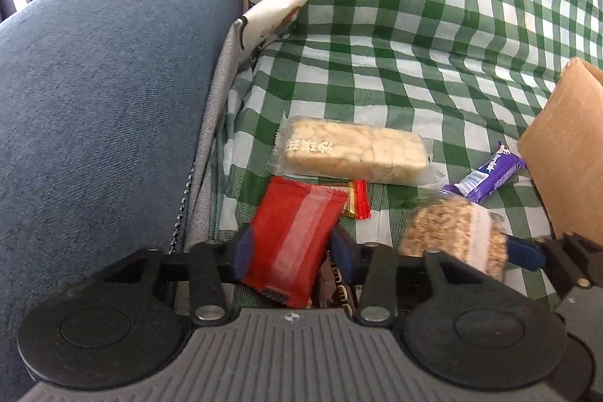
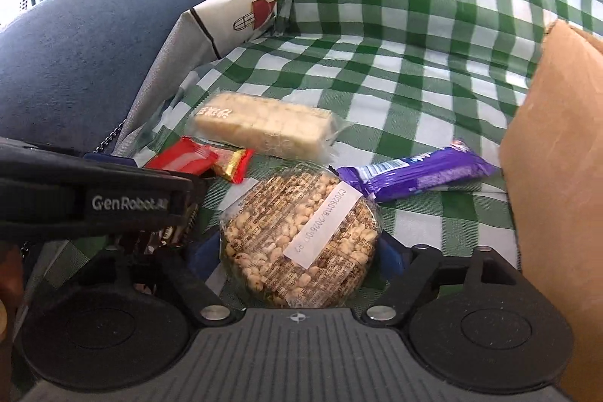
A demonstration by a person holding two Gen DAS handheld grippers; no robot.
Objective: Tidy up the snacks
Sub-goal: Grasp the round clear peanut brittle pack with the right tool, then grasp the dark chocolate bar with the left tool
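left tool (image 1: 293, 245): clamped on red plastic snack packet (image 1: 292, 242), above green-white checked cloth (image 1: 414, 63)
right tool (image 2: 297, 251): clamped on round clear-wrapped puffed grain cake (image 2: 299, 240)
nearby: purple wrapped bar (image 2: 418, 172), pale rectangular crispy bar (image 2: 264, 125), brown cardboard box (image 2: 557, 176)

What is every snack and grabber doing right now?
left gripper: shut on the red packet
red packet: held, tilted
right gripper: shut on the round puffed-grain cake
round puffed-grain cake: wrapped, held between the fingers
pale rice bar: wrapped, lying flat on the checked cloth
purple bar: wrapped, lying on the cloth
small red-and-gold candy: lying on the cloth
cardboard box: standing at the right edge
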